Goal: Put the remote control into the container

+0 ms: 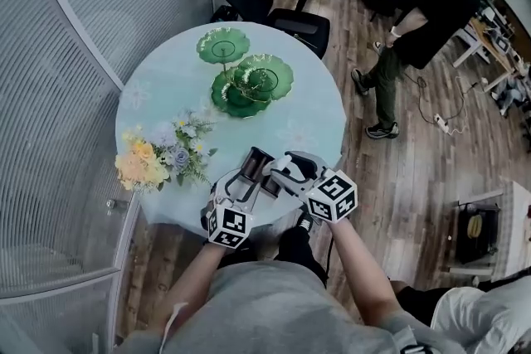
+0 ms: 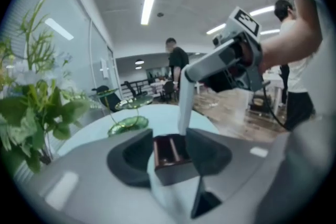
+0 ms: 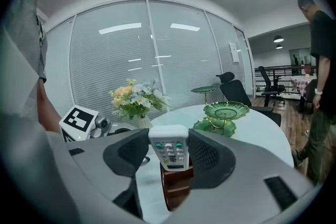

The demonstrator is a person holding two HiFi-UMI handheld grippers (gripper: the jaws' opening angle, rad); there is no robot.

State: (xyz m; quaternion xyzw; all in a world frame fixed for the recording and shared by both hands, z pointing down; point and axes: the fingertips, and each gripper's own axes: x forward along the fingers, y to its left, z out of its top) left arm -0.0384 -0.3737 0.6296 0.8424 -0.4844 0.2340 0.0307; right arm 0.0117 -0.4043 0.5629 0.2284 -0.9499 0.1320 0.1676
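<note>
A white remote control [image 3: 169, 148] with green and grey buttons stands between the pads of my right gripper [image 3: 169, 161], which is shut on it. Its lower end hangs just over a dark brown wooden container [image 3: 176, 189] with inner compartments. In the left gripper view the remote [image 2: 185, 102] comes down as a white bar at the container's [image 2: 170, 165] far rim. My left gripper [image 2: 170, 150] has its pads against both sides of that container. In the head view both grippers meet at the container [image 1: 255, 164] near the table's front edge, left gripper [image 1: 246, 177], right gripper [image 1: 280, 172].
The round table [image 1: 158, 91] has a pale blue cloth. A flower bouquet [image 1: 162, 155] stands at its left and green tiered plates [image 1: 246, 75] at the back. A black office chair [image 1: 270, 0] is behind the table. A person [image 1: 419, 25] stands at the right on the wooden floor.
</note>
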